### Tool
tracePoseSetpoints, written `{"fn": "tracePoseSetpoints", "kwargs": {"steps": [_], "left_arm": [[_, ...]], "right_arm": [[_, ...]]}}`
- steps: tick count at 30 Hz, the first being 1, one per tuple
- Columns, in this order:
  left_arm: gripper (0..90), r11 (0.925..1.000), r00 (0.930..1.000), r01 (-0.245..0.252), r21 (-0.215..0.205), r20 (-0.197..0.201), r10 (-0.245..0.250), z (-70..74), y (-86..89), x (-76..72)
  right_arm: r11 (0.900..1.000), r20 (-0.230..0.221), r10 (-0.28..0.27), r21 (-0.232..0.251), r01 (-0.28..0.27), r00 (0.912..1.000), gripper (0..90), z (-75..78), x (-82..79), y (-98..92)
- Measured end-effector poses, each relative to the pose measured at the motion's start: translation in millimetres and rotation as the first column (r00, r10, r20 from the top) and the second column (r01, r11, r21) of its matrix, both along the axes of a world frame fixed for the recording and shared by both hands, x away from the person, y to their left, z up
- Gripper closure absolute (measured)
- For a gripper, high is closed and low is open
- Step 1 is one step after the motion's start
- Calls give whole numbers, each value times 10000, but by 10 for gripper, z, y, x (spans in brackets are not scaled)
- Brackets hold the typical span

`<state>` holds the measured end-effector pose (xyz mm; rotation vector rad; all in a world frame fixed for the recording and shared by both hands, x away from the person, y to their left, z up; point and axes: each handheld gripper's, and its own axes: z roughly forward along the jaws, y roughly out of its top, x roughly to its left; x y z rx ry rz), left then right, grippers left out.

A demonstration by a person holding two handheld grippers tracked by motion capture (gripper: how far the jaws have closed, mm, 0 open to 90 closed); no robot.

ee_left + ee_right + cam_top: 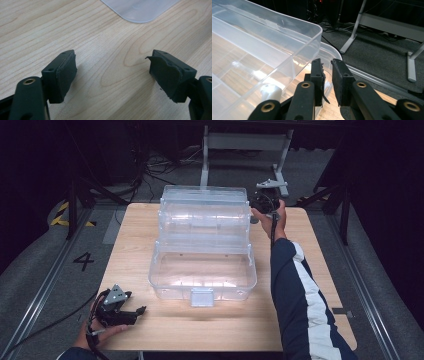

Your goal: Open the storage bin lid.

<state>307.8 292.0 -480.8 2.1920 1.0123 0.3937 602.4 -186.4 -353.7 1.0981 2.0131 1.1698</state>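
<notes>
Black rubber pads of my right gripper (327, 75) stand nearly together with just a thin slit between them, and I see nothing pinched in that slit. It sits at the far right corner of the clear plastic box (202, 275), just beside the raised lid (204, 212); whether a pad touches the plastic I cannot tell. In the right gripper view the lid's rim (312, 27) runs just left of the jaws, and a small white hinge piece (270, 92) shows through the wall below them.

My left gripper (131, 312) rests near the box's front left corner, well apart from it, jaws wide and bare over the wooden table (300, 270). In the left gripper view a rounded corner of the box (140, 10) is cut off by the top edge.

Open toward me, the box holds nothing that I can make out; glare and see-through walls blur its inner ridges. A latch tab (202, 296) hangs at its front middle. Dark floor and a grey stand (245, 142) lie beyond the box.
</notes>
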Motion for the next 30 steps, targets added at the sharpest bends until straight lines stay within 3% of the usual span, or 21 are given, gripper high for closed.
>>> {"fn": "tracePoseSetpoints", "kwargs": {"steps": [10, 30], "left_arm": [[222, 10000, 10000, -14, -22, -9, 14, -1, -2, -1], [221, 10000, 10000, -33, 48, 62, 33, -3, -4, -2]], "right_arm": [[9998, 7, -83, -197, 83, 10000, 753, 65, -66, -31], [9945, 218, 758, -746, -740, 9969, 697, 191, -400, -162]]}}
